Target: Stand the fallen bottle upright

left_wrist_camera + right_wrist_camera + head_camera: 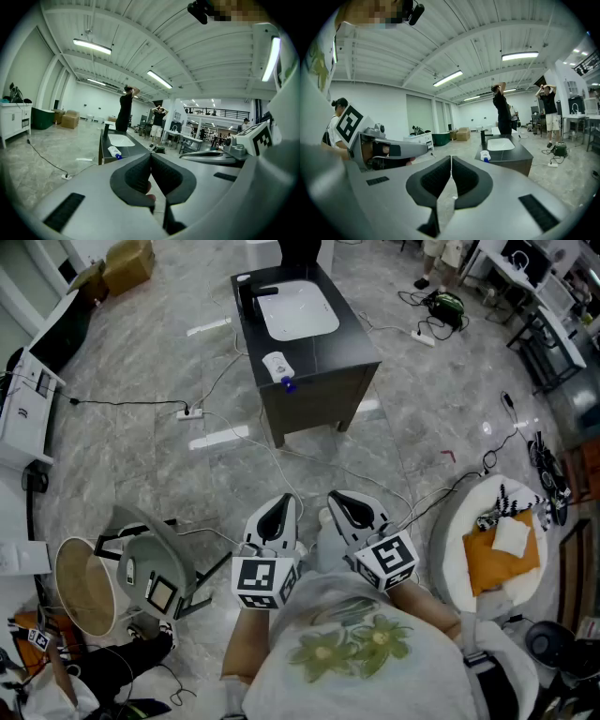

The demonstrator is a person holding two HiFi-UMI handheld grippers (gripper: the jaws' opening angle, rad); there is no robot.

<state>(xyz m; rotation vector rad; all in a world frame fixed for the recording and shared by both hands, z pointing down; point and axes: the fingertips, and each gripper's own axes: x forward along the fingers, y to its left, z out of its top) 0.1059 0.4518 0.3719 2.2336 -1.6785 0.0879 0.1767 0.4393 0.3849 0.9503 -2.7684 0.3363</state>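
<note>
Bottle (278,367) lies on its side on top of the dark cabinet (323,381), near its front edge, with the blue cap pointing toward that edge. It sits just in front of the white basin (298,310), with a black faucet (249,292) beside the basin. I hold my left gripper (150,155) close to my body, its jaws pressed together with nothing between them. My right gripper (451,159) is just beside it, its jaws likewise closed tight and empty. Both point toward the cabinet and are well apart from it, with grey stone floor (141,456) and loose cables (234,418) in between.
</note>
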